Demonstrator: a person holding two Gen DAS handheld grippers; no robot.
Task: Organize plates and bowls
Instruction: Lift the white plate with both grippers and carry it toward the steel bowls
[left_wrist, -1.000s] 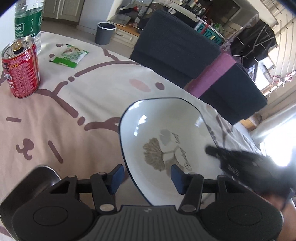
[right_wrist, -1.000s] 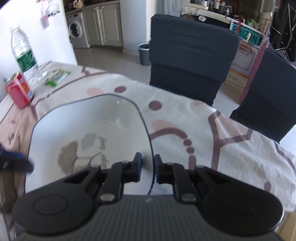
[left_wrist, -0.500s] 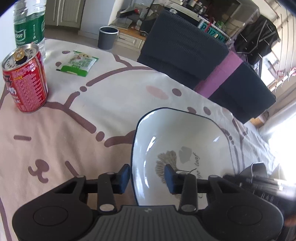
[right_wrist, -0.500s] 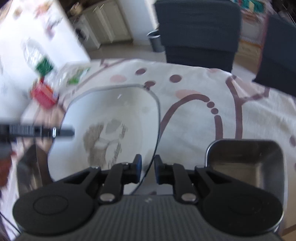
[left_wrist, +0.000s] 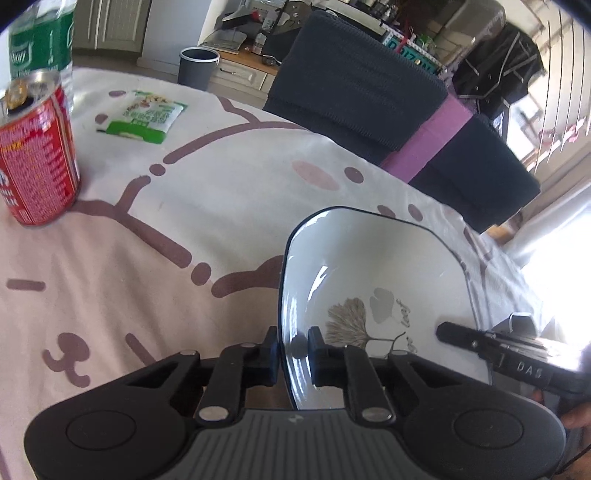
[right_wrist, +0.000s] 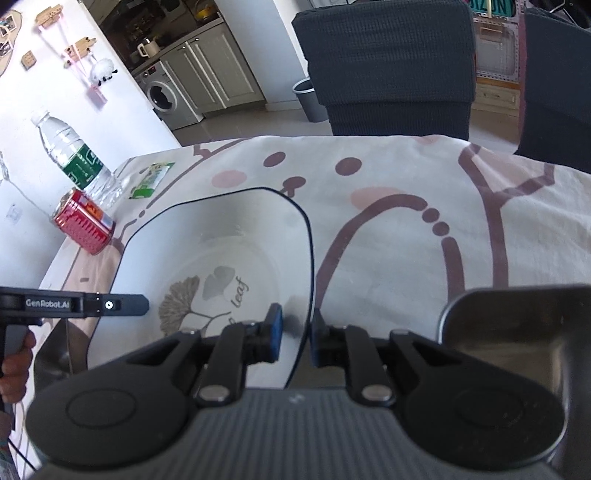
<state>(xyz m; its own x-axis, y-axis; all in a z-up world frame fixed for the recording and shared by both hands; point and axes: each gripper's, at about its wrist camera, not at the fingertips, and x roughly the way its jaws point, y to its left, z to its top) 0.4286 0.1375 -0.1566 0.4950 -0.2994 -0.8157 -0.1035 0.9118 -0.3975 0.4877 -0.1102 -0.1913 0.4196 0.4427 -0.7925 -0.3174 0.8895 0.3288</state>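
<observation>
A white square plate (left_wrist: 373, 269) with a dark rim and a leaf print is held above the cloth-covered table. My left gripper (left_wrist: 291, 350) is shut on its left rim. My right gripper (right_wrist: 295, 341) is shut on its right rim; the plate also shows in the right wrist view (right_wrist: 221, 240). The right gripper shows in the left wrist view (left_wrist: 498, 350), the left one in the right wrist view (right_wrist: 74, 304). A steel square dish (right_wrist: 517, 332) sits at the lower right, and another steel dish (right_wrist: 55, 354) lies partly under the plate at left.
A red can (left_wrist: 35, 162), a water bottle (left_wrist: 40, 40) and a green snack packet (left_wrist: 144, 116) stand at the table's far left. Two dark chairs (left_wrist: 354, 96) stand behind the table. A grey bin (left_wrist: 197, 66) is on the floor.
My left gripper has closed onto the plate's left rim. The right gripper has stayed shut on the right rim, and its view has swung to show the steel dish at right.
</observation>
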